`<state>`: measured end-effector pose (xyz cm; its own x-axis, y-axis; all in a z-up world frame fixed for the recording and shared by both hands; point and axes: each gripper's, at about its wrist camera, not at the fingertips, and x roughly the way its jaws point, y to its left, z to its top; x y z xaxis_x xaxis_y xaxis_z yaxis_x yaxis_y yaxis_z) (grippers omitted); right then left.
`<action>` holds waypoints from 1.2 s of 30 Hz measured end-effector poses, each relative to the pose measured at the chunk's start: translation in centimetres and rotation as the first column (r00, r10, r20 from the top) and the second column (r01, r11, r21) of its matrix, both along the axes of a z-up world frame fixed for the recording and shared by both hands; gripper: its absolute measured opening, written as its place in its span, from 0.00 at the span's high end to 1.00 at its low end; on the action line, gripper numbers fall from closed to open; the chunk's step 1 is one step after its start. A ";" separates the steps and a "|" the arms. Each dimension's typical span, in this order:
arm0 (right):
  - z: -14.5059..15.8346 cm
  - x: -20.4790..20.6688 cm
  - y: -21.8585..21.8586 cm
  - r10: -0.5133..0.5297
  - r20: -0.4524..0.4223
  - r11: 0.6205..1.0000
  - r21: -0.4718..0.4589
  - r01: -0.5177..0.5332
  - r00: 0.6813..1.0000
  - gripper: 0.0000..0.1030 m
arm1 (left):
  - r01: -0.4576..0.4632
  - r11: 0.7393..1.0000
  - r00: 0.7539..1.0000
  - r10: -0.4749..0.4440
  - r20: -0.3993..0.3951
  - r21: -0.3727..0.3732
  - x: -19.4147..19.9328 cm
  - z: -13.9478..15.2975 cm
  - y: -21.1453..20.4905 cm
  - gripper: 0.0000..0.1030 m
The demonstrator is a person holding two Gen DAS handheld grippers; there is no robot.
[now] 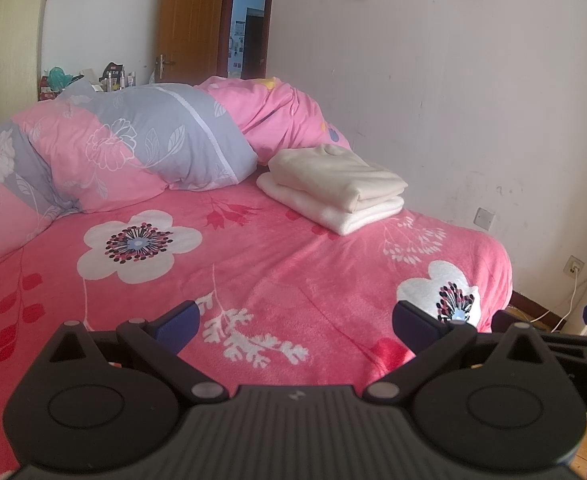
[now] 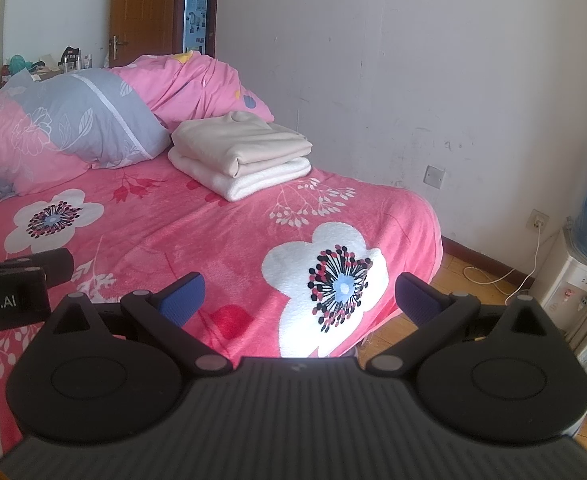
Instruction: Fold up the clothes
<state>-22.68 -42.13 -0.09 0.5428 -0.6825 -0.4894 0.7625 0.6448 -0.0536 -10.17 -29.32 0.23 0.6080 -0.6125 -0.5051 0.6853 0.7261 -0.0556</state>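
Partly cut off — left gripper (image 1: 295, 322) and right gripper (image 2: 299, 296) both spread wide, empty; folded clothes (image 1: 335, 188) stacked well beyond the fingertips, twelve o'clock, on the bed (image 1: 253, 264).

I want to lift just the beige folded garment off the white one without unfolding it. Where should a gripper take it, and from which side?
Probably the beige garment's thick folded edge facing the foot of the bed, approached from the right gripper. Its layers stack there, overhanging the white garment slightly, so one finger could slip beneath.
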 end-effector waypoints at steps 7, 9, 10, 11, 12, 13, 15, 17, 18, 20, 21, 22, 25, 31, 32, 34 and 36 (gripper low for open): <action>0.0 -0.1 0.0 0.000 0.001 1.000 0.000 0.000 1.000 0.01 | 0.000 1.000 1.000 0.000 0.000 -0.001 0.0 0.1 0.0 0.00; 0.0 -0.1 0.1 0.000 0.000 1.000 -0.001 0.000 1.000 0.01 | 0.000 1.000 1.000 0.000 0.000 -0.001 0.0 0.1 -0.1 0.00; 0.0 -0.1 0.0 0.000 0.001 1.000 0.000 0.000 1.000 0.01 | -0.001 1.000 1.000 0.001 0.000 0.000 0.0 0.1 -0.1 0.00; 0.0 -0.2 0.0 0.000 0.001 1.000 0.000 0.000 1.000 0.01 | -0.001 1.000 1.000 0.001 0.001 -0.001 0.0 0.1 -0.1 0.00; 0.0 -0.2 0.0 0.000 0.002 1.000 0.000 0.000 1.000 0.01 | -0.002 1.000 1.000 0.002 0.001 0.000 0.0 0.1 -0.1 0.00; 0.0 -0.2 0.0 0.000 0.002 1.000 0.000 0.000 1.000 0.01 | -0.002 1.000 1.000 0.002 0.000 0.000 0.0 0.1 0.0 0.00; 0.0 -0.3 0.0 0.000 0.002 1.000 0.002 0.000 1.000 0.01 | -0.002 1.000 1.000 0.002 -0.001 0.001 0.0 0.0 0.0 0.00; 0.0 -0.3 0.1 0.000 0.002 1.000 0.004 0.000 1.000 0.01 | -0.001 1.000 1.000 0.001 0.000 0.002 -0.1 0.1 0.0 0.00; 0.0 -0.3 0.1 0.001 0.003 1.000 0.005 -0.001 1.000 0.01 | -0.001 1.000 1.000 0.001 0.002 0.002 -0.1 0.1 0.0 0.00; 0.0 -0.3 0.0 0.002 0.005 1.000 0.005 -0.002 1.000 0.01 | -0.001 1.000 1.000 0.001 0.003 0.003 -0.2 0.2 0.0 0.00; 0.0 -0.4 0.0 0.002 0.006 1.000 0.005 -0.002 1.000 0.01 | -0.001 1.000 1.000 0.001 0.003 0.003 -0.2 0.2 0.0 0.00; 0.0 -0.4 0.0 0.002 0.006 1.000 0.005 -0.002 1.000 0.01 | -0.001 1.000 1.000 0.001 0.004 0.003 -0.2 0.2 -0.1 0.00; 0.0 -0.4 0.0 0.002 0.008 1.000 0.007 -0.002 1.000 0.01 | 0.000 1.000 1.000 0.000 0.004 0.005 -0.2 0.2 -0.1 0.00; 0.0 -0.4 -0.1 0.004 0.011 1.000 0.008 -0.004 1.000 0.01 | 0.002 1.000 1.000 -0.002 0.008 0.007 -0.3 0.2 -0.1 0.00; 0.0 -0.5 -0.1 0.005 0.011 1.000 0.008 -0.005 1.000 0.01 | 0.002 1.000 1.000 -0.002 0.008 0.007 -0.3 0.2 0.0 0.00; 0.0 -0.5 -0.1 0.005 0.011 1.000 0.007 -0.005 1.000 0.01 | 0.002 1.000 1.000 -0.002 0.008 0.007 -0.3 0.2 0.0 0.00; 0.1 -0.5 -0.1 0.005 0.012 1.000 0.007 -0.005 1.000 0.01 | 0.003 1.000 1.000 -0.003 0.009 0.008 -0.3 0.2 -0.1 0.00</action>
